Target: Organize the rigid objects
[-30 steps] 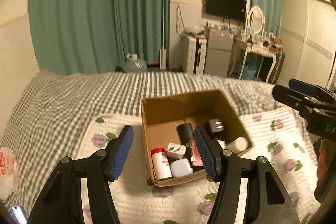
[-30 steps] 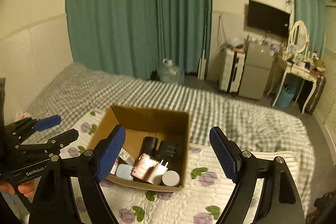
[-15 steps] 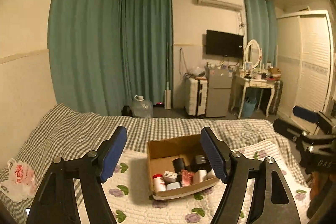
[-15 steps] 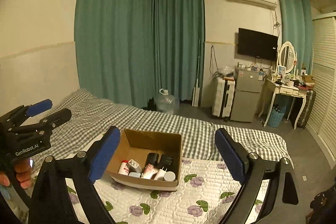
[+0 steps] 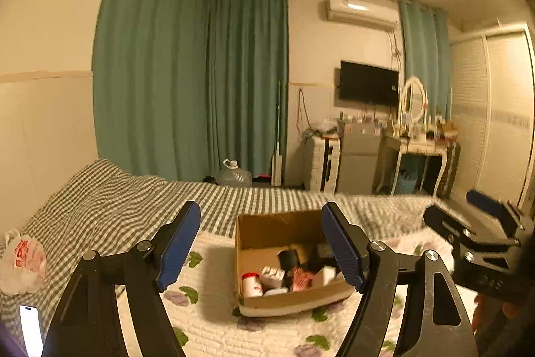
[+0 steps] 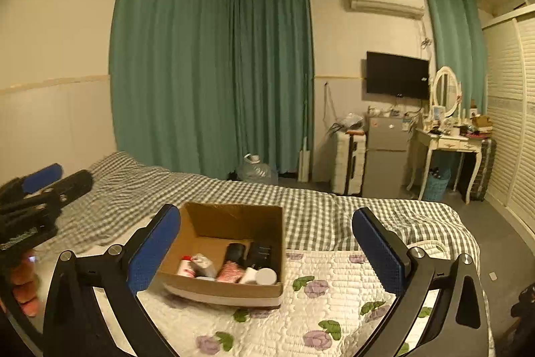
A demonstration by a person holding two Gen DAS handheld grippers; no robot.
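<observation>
Right wrist view: box point(image 6: 230, 288) lies below gaping right tool point(image 6: 267, 248).

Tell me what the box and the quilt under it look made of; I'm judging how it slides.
Box: looks like corrugated cardboard, matte brown, with a pale band along its base. Quilt: seemingly stitched cotton-like fabric, matte white with purple flowers; the quilting lines show. Fibre cannot be confirmed.

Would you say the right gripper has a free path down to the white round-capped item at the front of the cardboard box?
Probably yes. The right gripper hangs open and empty above the cardboard box, whose top is open. The white round-capped item lies uncovered at the near right corner, though the box wall and neighbouring items crowd it.
</observation>
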